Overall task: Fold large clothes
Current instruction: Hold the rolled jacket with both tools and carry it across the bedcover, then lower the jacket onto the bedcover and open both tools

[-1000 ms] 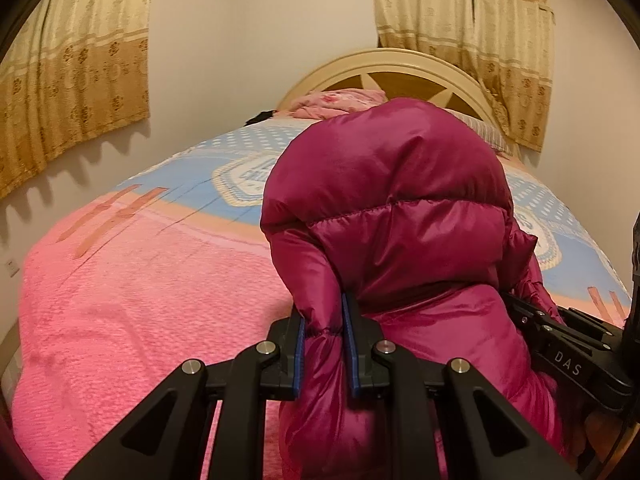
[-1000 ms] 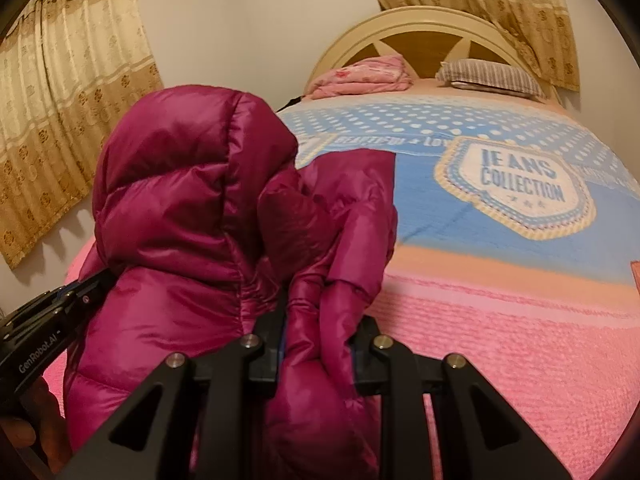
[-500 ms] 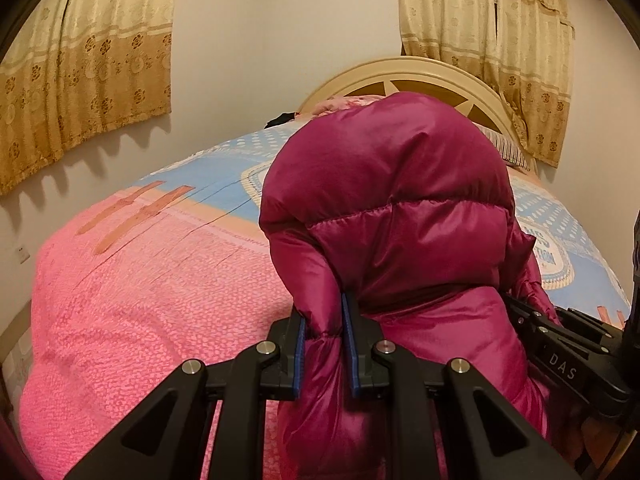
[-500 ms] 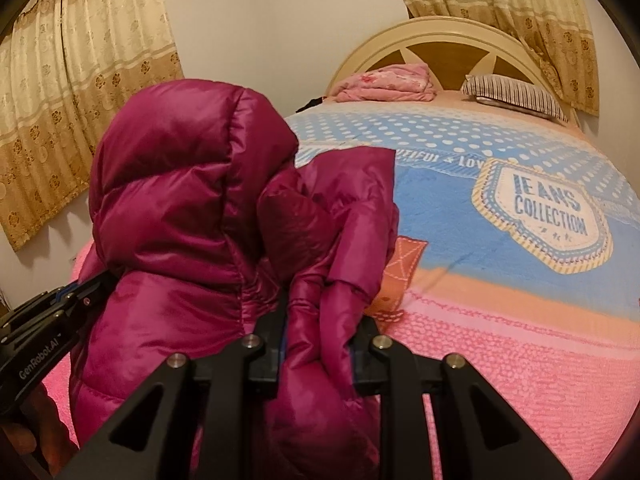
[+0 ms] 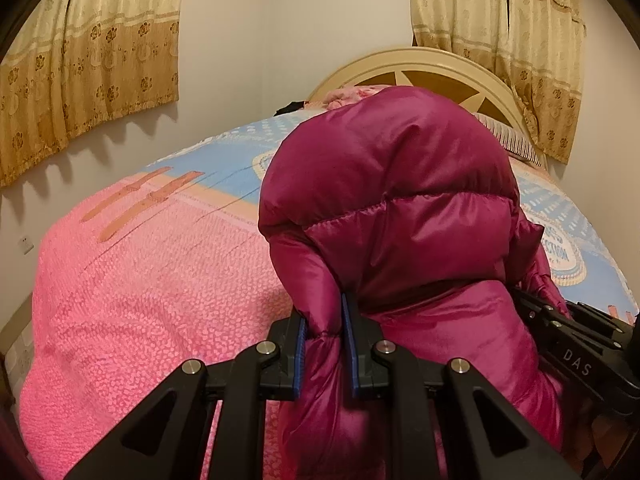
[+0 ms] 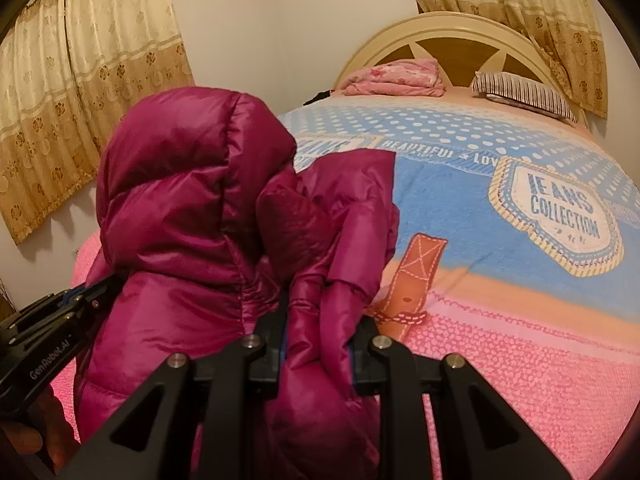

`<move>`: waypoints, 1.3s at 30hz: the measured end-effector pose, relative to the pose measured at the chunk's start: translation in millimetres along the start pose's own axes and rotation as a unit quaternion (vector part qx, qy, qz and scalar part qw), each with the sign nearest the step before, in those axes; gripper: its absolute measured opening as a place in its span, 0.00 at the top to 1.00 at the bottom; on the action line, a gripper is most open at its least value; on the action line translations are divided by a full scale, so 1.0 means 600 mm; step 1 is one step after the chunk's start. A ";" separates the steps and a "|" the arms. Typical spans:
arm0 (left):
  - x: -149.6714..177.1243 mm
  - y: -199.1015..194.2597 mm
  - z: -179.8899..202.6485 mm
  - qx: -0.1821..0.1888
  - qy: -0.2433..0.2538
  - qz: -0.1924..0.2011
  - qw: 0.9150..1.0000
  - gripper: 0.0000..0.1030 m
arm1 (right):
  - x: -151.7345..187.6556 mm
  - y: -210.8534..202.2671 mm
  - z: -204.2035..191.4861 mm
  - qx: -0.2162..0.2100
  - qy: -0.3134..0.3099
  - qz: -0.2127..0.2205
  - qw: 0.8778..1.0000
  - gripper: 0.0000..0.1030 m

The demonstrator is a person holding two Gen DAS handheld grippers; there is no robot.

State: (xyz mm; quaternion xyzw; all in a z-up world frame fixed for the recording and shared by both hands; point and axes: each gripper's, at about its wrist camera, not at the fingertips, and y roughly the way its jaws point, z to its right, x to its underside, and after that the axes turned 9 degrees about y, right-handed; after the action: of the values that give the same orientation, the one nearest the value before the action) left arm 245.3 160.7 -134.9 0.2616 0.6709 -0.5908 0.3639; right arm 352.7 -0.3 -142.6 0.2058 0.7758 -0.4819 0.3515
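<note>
Magenta quilted puffer jacket with hood point(image 5: 392, 208) hangs above the pink-and-blue blanketed bed point(image 5: 152, 288); left claw point(image 5: 323, 344) and right claw point(image 6: 318, 344) each pinch a fold of it, nearly closed; slick fabric may slip free, spoiling the fold.

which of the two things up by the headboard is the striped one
The striped pillow, lying at the right end of the headboard. The other thing, the folded pink bedding to its left, is plain pink with a faint floral print, no stripes.
</note>
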 end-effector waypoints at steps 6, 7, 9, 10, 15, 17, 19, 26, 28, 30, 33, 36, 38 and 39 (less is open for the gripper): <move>0.008 0.022 -0.002 0.000 0.004 -0.013 1.000 0.84 | 0.007 0.016 0.006 0.003 0.002 -0.012 1.000 0.77; 0.009 0.027 -0.004 0.001 0.003 -0.017 1.000 0.84 | 0.008 0.018 0.007 0.004 0.003 -0.014 1.000 0.77; 0.011 0.036 -0.005 0.002 0.002 -0.024 1.000 0.83 | 0.010 0.024 0.009 0.006 0.005 -0.018 1.000 0.77; 0.012 0.040 -0.007 0.002 0.001 -0.028 1.000 0.83 | 0.011 0.028 0.011 0.006 0.006 -0.020 1.000 0.77; 0.021 0.061 -0.010 0.001 0.004 -0.042 0.999 0.82 | 0.017 0.048 0.016 0.016 0.007 -0.035 0.999 0.77; 0.024 0.068 -0.011 0.001 0.003 -0.048 0.999 0.81 | 0.021 0.055 0.016 0.020 0.007 -0.040 0.999 0.77; 0.024 0.071 -0.011 0.001 0.004 -0.050 0.999 0.79 | 0.023 0.061 0.017 0.024 0.005 -0.044 0.999 0.77; 0.024 0.074 -0.010 -0.004 0.004 -0.055 0.998 0.74 | 0.027 0.074 0.018 0.034 0.005 -0.051 0.998 0.75; 0.022 0.076 -0.005 -0.007 0.004 -0.057 0.998 0.73 | 0.028 0.079 0.018 0.035 0.006 -0.053 0.998 0.75; 0.022 0.078 -0.002 -0.009 0.002 -0.058 0.998 0.70 | 0.029 0.082 0.018 0.036 0.008 -0.055 0.998 0.74; 0.024 0.079 0.000 -0.014 0.001 -0.060 0.998 0.67 | 0.028 0.087 0.020 0.038 0.008 -0.059 0.997 0.72; 0.023 0.076 0.005 -0.022 0.007 -0.060 0.998 0.63 | 0.027 0.087 0.024 0.036 0.013 -0.060 0.997 0.71; 0.023 0.074 0.007 -0.025 0.012 -0.060 0.998 0.61 | 0.027 0.086 0.022 0.038 0.008 -0.059 0.997 0.71; 0.024 0.074 0.007 -0.025 0.014 -0.060 0.998 0.61 | 0.027 0.086 0.021 0.039 0.008 -0.059 0.997 0.71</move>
State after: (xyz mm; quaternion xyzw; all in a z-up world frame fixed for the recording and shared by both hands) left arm 272.2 162.6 -173.1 0.2201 0.7047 -0.5909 0.3252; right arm 380.3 11.2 -189.1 0.1771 0.7700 -0.5300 0.3081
